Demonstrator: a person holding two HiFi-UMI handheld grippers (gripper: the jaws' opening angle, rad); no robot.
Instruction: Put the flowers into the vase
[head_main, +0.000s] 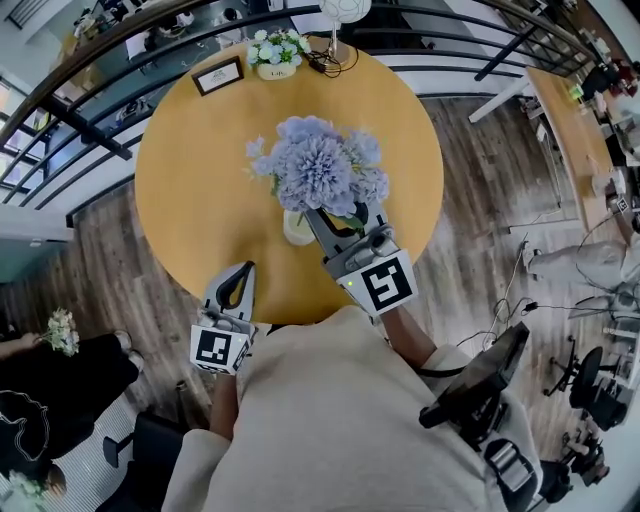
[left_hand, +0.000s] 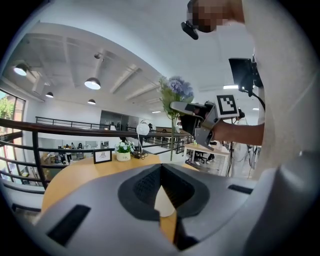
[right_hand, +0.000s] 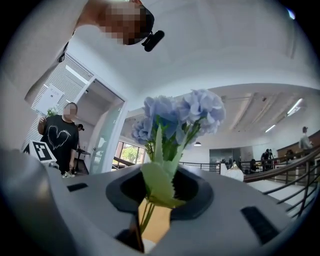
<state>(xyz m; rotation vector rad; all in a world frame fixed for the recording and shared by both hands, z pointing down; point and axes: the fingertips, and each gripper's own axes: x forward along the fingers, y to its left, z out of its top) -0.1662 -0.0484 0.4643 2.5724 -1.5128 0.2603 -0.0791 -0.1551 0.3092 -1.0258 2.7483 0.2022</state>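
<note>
Overhead, I saw the flowers (head_main: 318, 170) as a bunch of pale blue blooms with green leaves, hanging over the round wooden table (head_main: 190, 190) and covering most of the cream vase (head_main: 295, 230) below. My right gripper (head_main: 322, 222) was clamped on their stems. Its own view showed green stems and a serrated leaf squeezed between the jaws, which the head view hid; whether the stem ends reached the vase I could not tell. My left gripper (head_main: 244, 272) sat at the near table edge, jaw tips pressed together on nothing. A black railing (head_main: 85, 128) curved behind the table, with plank flooring (head_main: 480, 170) around it; a framed card (head_main: 217, 75) and a small potted plant (head_main: 276, 52) stood at the far rim
</note>
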